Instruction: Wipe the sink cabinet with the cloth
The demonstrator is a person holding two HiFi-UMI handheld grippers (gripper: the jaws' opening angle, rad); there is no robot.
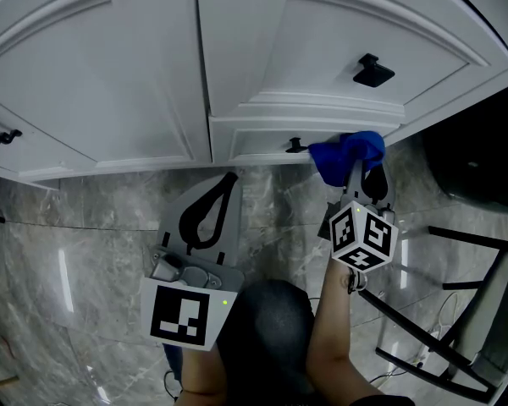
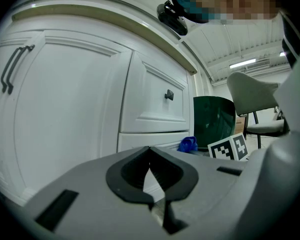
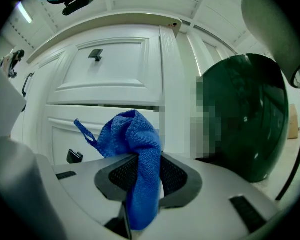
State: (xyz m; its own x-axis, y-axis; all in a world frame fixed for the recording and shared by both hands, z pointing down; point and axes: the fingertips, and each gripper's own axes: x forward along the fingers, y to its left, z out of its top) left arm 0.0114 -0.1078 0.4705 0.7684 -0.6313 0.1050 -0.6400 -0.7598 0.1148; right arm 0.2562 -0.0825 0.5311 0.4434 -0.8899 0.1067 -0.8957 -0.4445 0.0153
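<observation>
A: Right gripper (image 1: 356,174) is low at the cabinet (image 1: 135,83), jaws clamped on the blue cloth (image 1: 345,152).

B: Its own view confirms it: the cloth (image 3: 136,159) runs straight down between the jaws of that gripper (image 3: 140,170), with a bunched fold and a thin loop standing above them.

A: And where is the cloth on the cabinet?

B: At the bottom drawer (image 1: 262,139), just right of its small black knob (image 1: 296,145). From above it looks pressed to the drawer front near the right corner, but I can't tell for sure that it touches.

A: Left gripper (image 1: 225,189)?

B: Off to the left, over the marble floor (image 1: 85,227), well apart from the cloth. Its view shows the jaws of that gripper (image 2: 151,171) brought together, tips meeting, nothing between them.

A: It points toward the cabinet door, and from there the cloth (image 2: 188,144) shows small, low by the drawer.

B: A dark green bin (image 3: 245,119) stands just right of the cabinet's end, close beside the working gripper.

A: Cabinet fronts are white, with a square black knob (image 1: 372,70) on the upper drawer.
</observation>
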